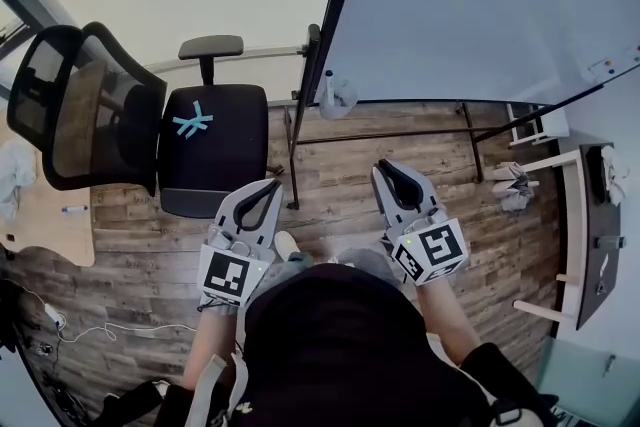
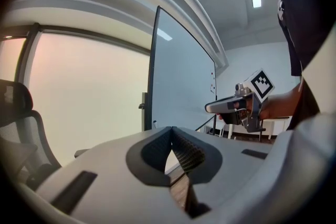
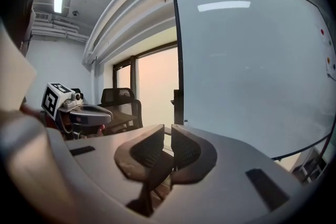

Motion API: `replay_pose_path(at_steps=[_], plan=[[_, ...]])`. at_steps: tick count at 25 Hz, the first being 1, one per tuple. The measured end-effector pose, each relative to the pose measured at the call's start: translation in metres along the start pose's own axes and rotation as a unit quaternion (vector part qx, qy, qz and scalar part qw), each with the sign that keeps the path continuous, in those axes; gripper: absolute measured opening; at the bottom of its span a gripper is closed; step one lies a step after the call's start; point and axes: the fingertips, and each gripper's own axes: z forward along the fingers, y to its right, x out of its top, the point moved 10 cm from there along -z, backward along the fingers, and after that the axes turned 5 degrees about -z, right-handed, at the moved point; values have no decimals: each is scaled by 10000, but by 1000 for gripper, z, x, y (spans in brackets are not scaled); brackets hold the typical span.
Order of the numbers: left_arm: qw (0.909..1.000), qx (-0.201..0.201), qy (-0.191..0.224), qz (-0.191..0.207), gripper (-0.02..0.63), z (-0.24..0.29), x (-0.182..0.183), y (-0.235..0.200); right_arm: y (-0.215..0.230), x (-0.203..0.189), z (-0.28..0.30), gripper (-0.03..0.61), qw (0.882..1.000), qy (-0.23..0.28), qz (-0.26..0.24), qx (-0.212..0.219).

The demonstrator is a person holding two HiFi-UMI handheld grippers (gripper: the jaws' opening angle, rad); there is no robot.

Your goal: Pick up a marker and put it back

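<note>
No marker shows clearly; a small pen-like thing (image 1: 73,209) lies on the light wooden desk at the far left, too small to name. My left gripper (image 1: 275,185) and right gripper (image 1: 381,167) are held side by side over the wooden floor, pointing at the whiteboard (image 1: 480,5). In the left gripper view the left gripper (image 2: 170,130) has its jaws touching with nothing between them. In the right gripper view the right gripper (image 3: 168,131) shows only a hairline gap and holds nothing. A small bottle and a cloth (image 1: 335,95) sit at the board's lower left corner.
A black office chair (image 1: 210,145) with a blue tape cross stands left of the board, a mesh-backed chair (image 1: 70,105) beyond it. The board's stand bars (image 1: 400,133) run across the floor ahead. White furniture and crumpled cloth (image 1: 515,187) are at the right; cables (image 1: 80,330) lie lower left.
</note>
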Motion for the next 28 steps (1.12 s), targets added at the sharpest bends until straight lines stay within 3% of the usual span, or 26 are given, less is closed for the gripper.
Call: replay_pose_path(at_steps=[10,28], plan=[[9996,188,-36,-193,9,-3,-4,-29,3,-3,54,34,9995,-300,-97,76],[9919,1188,-82,-440,9,32,3,-50,61,-16,150,35,9933,-696,-465,795]])
